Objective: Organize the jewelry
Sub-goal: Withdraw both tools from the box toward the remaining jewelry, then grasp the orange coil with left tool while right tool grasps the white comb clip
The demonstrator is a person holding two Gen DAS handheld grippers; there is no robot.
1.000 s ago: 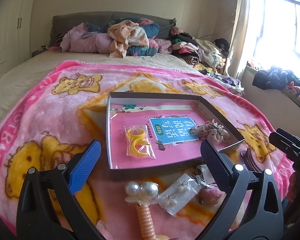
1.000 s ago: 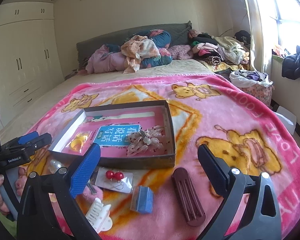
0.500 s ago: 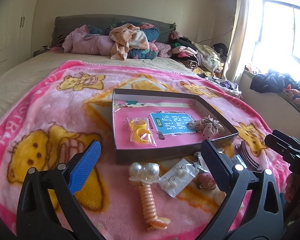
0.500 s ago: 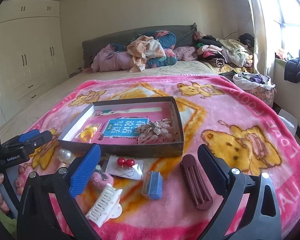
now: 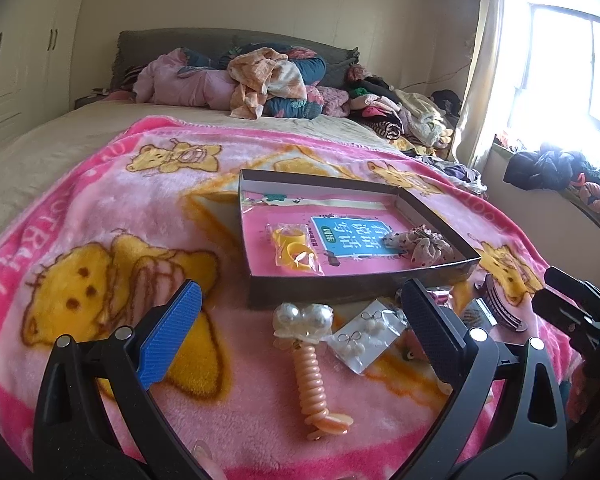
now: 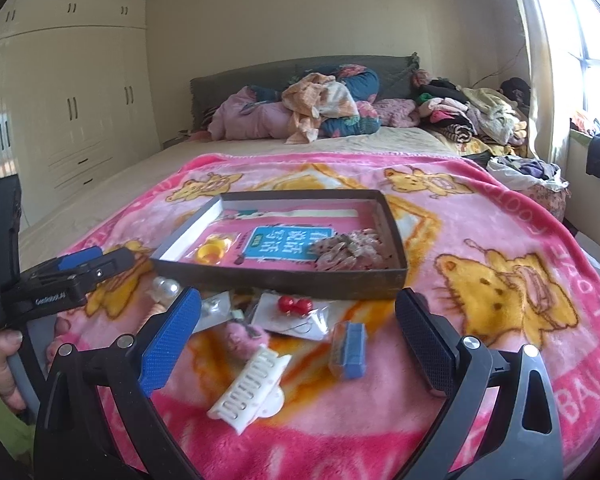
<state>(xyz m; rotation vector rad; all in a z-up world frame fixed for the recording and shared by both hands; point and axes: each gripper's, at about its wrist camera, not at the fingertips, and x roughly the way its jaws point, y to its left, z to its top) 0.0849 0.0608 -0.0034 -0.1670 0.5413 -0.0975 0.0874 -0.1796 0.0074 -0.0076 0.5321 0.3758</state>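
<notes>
both hand-held grippers [image 5: 300, 316] apparently empty

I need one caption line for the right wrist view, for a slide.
Open right gripper above hair clips and red earrings on a pink blanket, before a shallow box.

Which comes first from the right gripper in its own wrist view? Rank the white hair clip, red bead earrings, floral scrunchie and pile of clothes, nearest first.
From the right gripper:
1. White hair clip, on the blanket between its fingers.
2. Red bead earrings, just before the box.
3. Floral scrunchie, inside the box, right end.
4. Pile of clothes, at the headboard.
</notes>
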